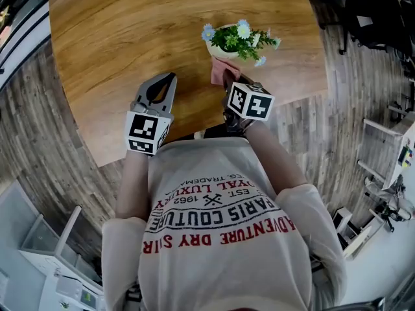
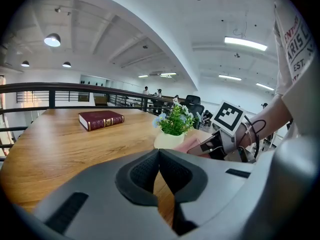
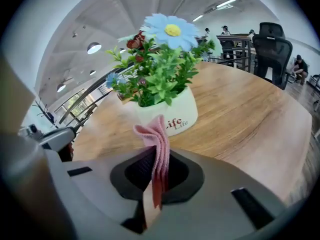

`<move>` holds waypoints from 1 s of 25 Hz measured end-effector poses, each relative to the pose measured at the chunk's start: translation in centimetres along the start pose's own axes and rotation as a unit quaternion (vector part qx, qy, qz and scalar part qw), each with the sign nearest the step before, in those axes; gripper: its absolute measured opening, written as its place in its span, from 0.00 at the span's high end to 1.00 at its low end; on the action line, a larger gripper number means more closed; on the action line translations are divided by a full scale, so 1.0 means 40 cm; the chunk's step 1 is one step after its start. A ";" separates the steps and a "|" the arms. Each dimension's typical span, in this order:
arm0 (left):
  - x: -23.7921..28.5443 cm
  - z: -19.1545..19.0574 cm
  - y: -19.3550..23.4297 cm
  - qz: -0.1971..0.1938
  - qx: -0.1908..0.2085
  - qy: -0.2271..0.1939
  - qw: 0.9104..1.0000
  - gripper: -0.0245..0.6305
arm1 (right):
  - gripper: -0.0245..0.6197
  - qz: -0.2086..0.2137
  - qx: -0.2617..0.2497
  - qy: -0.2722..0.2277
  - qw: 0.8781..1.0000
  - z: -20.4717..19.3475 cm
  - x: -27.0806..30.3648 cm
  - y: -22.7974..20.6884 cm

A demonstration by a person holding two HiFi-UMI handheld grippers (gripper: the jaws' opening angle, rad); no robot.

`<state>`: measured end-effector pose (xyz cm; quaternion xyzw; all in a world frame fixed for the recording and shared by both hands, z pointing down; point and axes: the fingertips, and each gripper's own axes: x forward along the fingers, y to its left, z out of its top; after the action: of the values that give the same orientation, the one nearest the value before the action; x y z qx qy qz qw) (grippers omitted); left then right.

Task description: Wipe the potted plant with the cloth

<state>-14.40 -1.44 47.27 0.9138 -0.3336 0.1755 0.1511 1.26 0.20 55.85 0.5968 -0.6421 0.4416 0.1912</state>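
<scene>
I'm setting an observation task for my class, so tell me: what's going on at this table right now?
A person works at a wooden table with a hand-held gripper in each hand. The right hand-held gripper is clamped on a pink cloth, held close in front of the potted plant; whether it touches the pot is unclear. The left hand-held gripper is shut and empty, off to the side over the table.
</scene>
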 end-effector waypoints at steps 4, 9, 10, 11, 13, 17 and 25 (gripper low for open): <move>-0.010 0.015 -0.009 0.013 0.001 -0.004 1.000 0.94 | 0.90 0.043 -0.061 0.002 0.997 0.007 -0.020 0.076; -0.035 0.044 -0.002 0.040 -0.001 -0.012 0.999 0.94 | 0.90 0.092 -0.129 -0.005 0.987 0.050 -0.031 0.174; -0.042 0.052 0.005 0.050 -0.001 -0.016 0.999 0.94 | 0.90 0.104 -0.140 -0.007 0.985 0.066 -0.030 0.194; -0.049 0.059 0.015 0.061 -0.002 -0.020 0.998 0.94 | 0.90 0.116 -0.152 -0.010 0.982 0.083 -0.029 0.215; -0.061 0.073 0.031 0.081 -0.006 -0.028 0.996 0.94 | 0.90 0.141 -0.177 -0.016 0.974 0.116 -0.033 0.258; -0.069 0.094 0.038 0.106 -0.017 -0.036 0.994 0.94 | 0.90 0.192 -0.251 -0.033 0.948 0.179 -0.062 0.338; 0.012 0.112 -0.039 0.070 -0.023 -0.036 0.997 0.94 | 0.90 0.212 -0.348 -0.117 0.906 0.389 -0.163 0.350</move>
<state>-12.04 -2.32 43.23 0.8904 -0.4055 0.1452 0.1471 -6.05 -9.70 37.71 0.3900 -0.8840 0.1468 0.2121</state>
